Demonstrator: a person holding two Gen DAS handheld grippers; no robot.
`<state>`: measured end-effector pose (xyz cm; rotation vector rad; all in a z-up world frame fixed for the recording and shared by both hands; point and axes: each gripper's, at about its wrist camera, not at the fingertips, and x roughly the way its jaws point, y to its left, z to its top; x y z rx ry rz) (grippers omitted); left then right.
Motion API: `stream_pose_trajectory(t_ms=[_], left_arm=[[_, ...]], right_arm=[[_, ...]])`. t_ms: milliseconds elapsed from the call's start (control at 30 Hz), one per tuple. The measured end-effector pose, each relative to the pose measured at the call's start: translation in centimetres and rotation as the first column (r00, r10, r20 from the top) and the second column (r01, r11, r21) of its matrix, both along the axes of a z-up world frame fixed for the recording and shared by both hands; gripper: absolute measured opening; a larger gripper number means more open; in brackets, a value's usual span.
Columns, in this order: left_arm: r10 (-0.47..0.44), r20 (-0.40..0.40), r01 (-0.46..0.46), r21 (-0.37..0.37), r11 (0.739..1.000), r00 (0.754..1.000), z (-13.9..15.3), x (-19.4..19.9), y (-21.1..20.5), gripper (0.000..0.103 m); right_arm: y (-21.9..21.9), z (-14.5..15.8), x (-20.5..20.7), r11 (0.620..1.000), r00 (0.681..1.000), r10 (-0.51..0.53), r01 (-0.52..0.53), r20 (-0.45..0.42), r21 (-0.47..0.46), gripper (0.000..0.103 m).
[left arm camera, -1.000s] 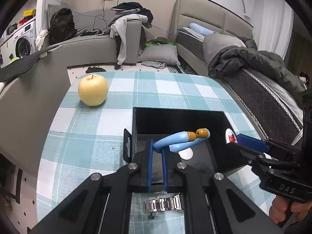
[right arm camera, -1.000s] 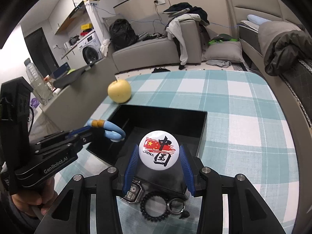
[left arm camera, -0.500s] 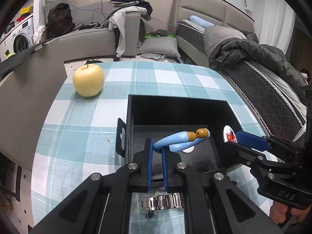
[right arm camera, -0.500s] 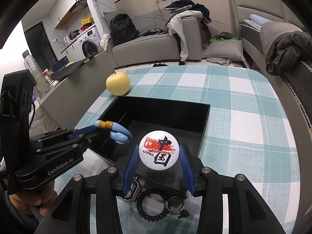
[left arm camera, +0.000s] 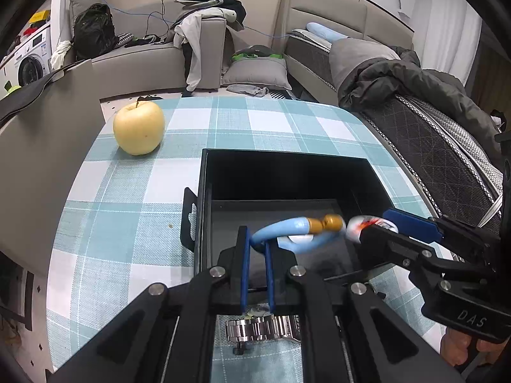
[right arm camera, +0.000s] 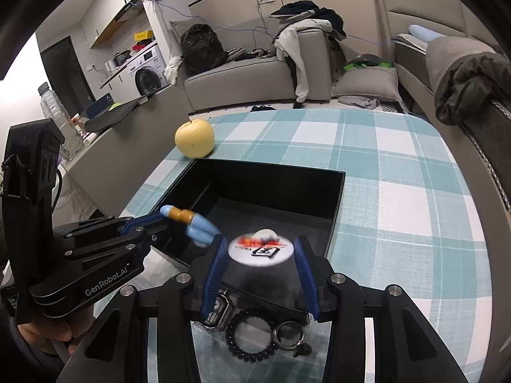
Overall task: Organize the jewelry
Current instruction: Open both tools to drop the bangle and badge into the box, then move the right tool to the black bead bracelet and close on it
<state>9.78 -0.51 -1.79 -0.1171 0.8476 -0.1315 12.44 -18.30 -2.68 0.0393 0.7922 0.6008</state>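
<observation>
Gripping a blue bangle [left arm camera: 287,228], the left hand-held gripper [left arm camera: 256,249] hovers above the black box [left arm camera: 287,159].

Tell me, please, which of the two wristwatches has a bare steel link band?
The silver watch lying beneath the left gripper; the other watch, under the right gripper, has a dark angular case.

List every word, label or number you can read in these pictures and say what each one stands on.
"GenRobot.AI": on the body of the left gripper.
"DAS": on the body of the right gripper.
"CHINA": on the round badge held by the right gripper, beside a large black Chinese character, blurred but likely 国.
A small label at the left gripper's rear edge is too small to read.
The digital watch face is unreadable.
</observation>
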Motion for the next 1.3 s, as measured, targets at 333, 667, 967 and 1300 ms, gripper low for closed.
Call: stream_pose_trajectory(t_ms=[333, 667, 967, 1300], left_arm=[[-0.023, -0.009, 0.023, 0.005, 1.000, 1.000, 0.3, -0.5, -0.3, 0.020], [-0.008, 0.061, 0.008, -0.007, 1.000, 0.998, 1.6, -3.1, -0.3, 0.091], [0.024, 0.061, -0.027, 0.048, 0.999, 0.998, 0.8, -5.0, 0.4, 0.102], [0.025, -0.100, -0.019, 0.055, 0.998, 0.995, -2.4, -4.7, 0.2, 0.102]], right_arm=[[-1.4, 1.8, -0.5, 0.998, 0.998, -0.045, 0.043, 0.054, 0.050, 0.075], [-3.6, 2.1, -1.8, 0.997, 0.995, -0.082, 0.081, 0.050, 0.018, 0.096], [-4.2, -0.1, -3.0, 0.993, 0.997, -0.081, 0.082, 0.010, -0.089, 0.103], [-3.4, -4.0, -3.6, 0.988, 0.990, -0.015, -0.007, -0.138, -0.152, 0.085]])
